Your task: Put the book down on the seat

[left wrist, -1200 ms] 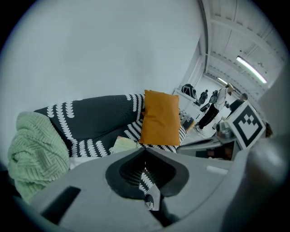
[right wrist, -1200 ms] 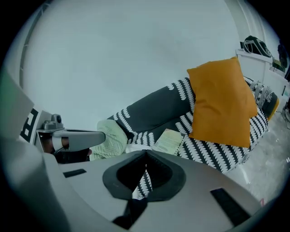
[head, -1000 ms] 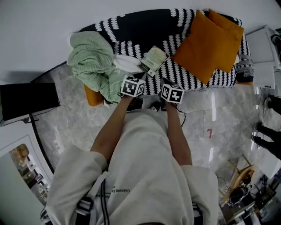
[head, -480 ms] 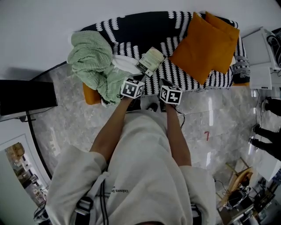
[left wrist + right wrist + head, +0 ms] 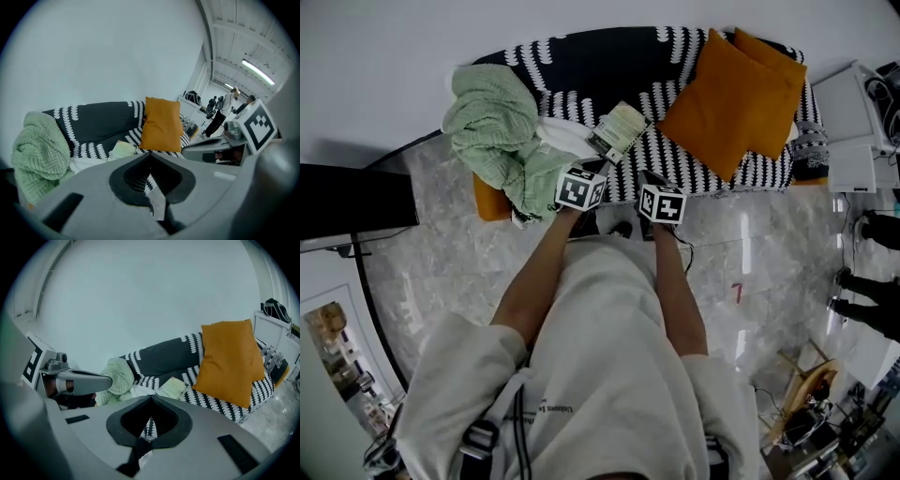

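Note:
The book (image 5: 617,131), pale green and closed, lies flat on the black-and-white patterned sofa seat (image 5: 675,159), partly over a white cloth (image 5: 561,137). No gripper touches it. My left gripper (image 5: 596,169) hangs shut and empty at the seat's front edge, just below the book. My right gripper (image 5: 650,178) is beside it, shut and empty too. In the left gripper view the book (image 5: 123,150) shows beyond the shut jaws of the left gripper (image 5: 150,155). In the right gripper view the book (image 5: 172,387) lies past the right gripper (image 5: 151,398).
A green knitted blanket (image 5: 492,127) is heaped on the sofa's left end. Two orange cushions (image 5: 731,94) lean at its right end. A black screen (image 5: 347,202) stands at the left, white cabinets (image 5: 855,122) at the right. People (image 5: 853,291) stand on the marble floor.
The book lies on the seat in the same spot. Both grippers stay shut and have shifted only slightly to the left in the view.

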